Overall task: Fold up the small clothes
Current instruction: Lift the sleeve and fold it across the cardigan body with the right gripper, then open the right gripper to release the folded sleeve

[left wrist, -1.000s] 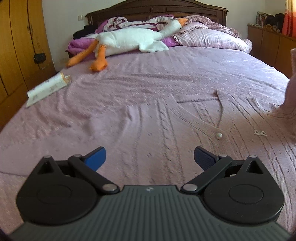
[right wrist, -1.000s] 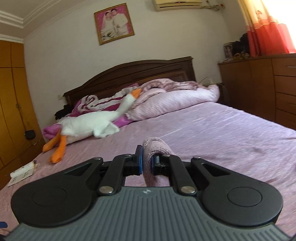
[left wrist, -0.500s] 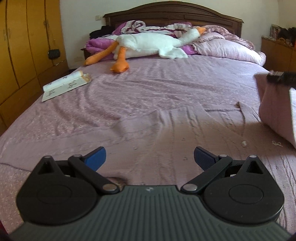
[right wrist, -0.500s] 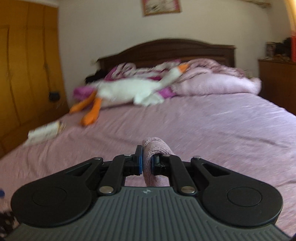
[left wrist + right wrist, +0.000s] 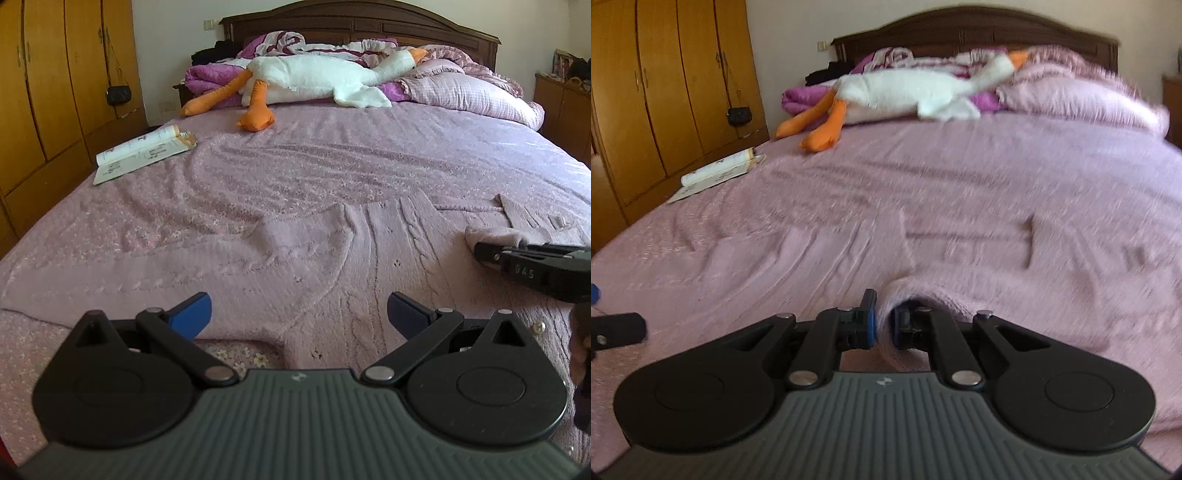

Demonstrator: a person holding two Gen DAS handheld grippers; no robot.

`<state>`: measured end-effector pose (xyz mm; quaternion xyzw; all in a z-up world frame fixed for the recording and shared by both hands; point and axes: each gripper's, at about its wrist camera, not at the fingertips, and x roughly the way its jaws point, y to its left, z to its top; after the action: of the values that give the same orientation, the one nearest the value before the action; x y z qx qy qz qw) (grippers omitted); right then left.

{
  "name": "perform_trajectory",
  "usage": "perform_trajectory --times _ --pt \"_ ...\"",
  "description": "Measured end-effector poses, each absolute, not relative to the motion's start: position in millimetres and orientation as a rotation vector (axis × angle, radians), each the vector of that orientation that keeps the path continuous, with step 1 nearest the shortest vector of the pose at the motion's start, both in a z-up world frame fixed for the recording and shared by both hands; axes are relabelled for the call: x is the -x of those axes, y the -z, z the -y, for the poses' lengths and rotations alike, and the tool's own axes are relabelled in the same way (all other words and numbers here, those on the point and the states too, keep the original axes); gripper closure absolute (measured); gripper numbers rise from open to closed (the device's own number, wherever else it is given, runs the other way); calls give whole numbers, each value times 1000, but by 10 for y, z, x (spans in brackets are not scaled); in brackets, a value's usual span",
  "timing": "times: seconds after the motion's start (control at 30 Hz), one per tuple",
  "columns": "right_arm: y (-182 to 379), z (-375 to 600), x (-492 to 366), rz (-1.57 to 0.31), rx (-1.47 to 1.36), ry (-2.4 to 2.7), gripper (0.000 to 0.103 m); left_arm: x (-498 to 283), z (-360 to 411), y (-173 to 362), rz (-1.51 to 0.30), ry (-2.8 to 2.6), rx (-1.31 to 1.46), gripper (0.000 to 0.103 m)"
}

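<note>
Knit cardigan spread on bed; goose plush beyond at headboard end; booklet far left of cardigan.

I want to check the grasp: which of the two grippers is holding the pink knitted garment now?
The right gripper: its jaws are shut on a fold of the pink knitted garment. The left gripper is wide open above it, holding nothing.

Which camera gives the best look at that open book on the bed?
The left wrist view: the open book is sharp, its printed lines visible. In the right wrist view, it is blurred, though still recognisable.
</note>
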<state>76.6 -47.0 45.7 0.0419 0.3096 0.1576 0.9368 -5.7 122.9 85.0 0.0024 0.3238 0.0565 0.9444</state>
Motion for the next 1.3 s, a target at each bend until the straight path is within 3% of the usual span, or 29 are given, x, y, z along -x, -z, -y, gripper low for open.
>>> perform_trajectory --times 0.07,0.13,0.2,0.33,0.77,1.03,1.3 --pt "-404 517 -775 -675 -133 -350 74 52 -1204 -835 -664 -107 -5 0" --pt "-378 579 -765 -706 -188 -391 48 52 -1172 -825 -665 -98 -10 0" --pt "-407 643 -675 -707 -222 -416 41 56 -1139 -825 -663 -87 -15 0" --pt "-539 799 -442 -722 -242 -427 37 60 -1044 -835 -657 -62 -25 0" --pt "-753 1772 230 -583 -72 -184 31 -64 -358 -847 -604 63 -89 0" --pt "-554 2234 183 -589 -92 -86 33 -249 294 -736 -570 188 -204 11" --pt "-314 2445 23 -621 -199 -37 58 -525 767 -553 -544 276 -309 25"
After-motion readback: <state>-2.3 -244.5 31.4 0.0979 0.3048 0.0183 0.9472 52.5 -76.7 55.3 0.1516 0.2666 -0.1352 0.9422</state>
